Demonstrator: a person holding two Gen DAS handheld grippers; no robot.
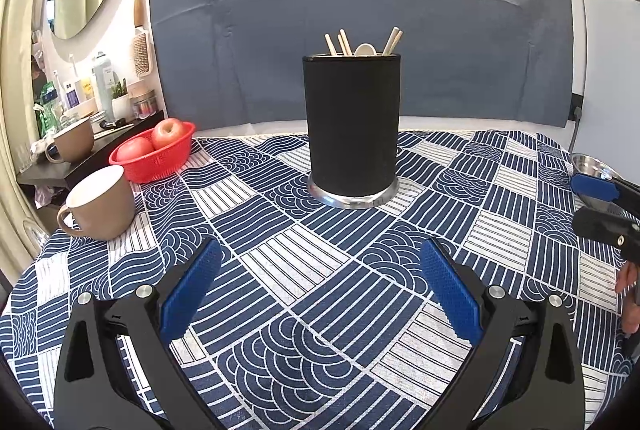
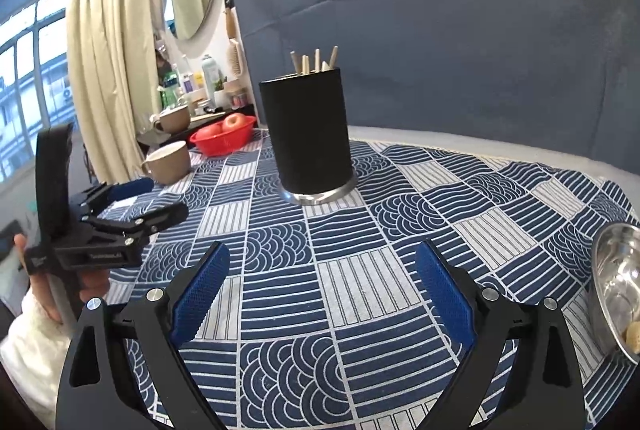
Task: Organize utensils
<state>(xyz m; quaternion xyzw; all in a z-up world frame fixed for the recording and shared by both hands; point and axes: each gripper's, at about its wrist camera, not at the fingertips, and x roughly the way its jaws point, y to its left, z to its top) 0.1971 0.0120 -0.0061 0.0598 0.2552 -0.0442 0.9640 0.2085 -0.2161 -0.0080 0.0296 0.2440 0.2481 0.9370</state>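
A black cylindrical utensil holder [image 1: 353, 126] with a steel base stands upright mid-table on the blue patterned cloth [image 1: 304, 270]. Several wooden chopsticks [image 1: 344, 42] and a pale spoon [image 1: 365, 49] poke out of its top. In the right wrist view the same holder [image 2: 307, 134] is ahead and slightly left. My left gripper [image 1: 320, 270] hovers open over bare cloth in front of the holder, nothing between its blue pads. My right gripper [image 2: 322, 272] is also open and empty. The left gripper [image 2: 132, 198] appears at the left of the right wrist view, held by a hand.
A tan mug [image 1: 100, 204] and a red basket with apples [image 1: 154, 152] sit at the table's left. A steel bowl [image 2: 618, 290] lies at the right edge. A second mug [image 1: 74, 144] and toiletries stand on a side shelf. A grey backdrop rises behind the table.
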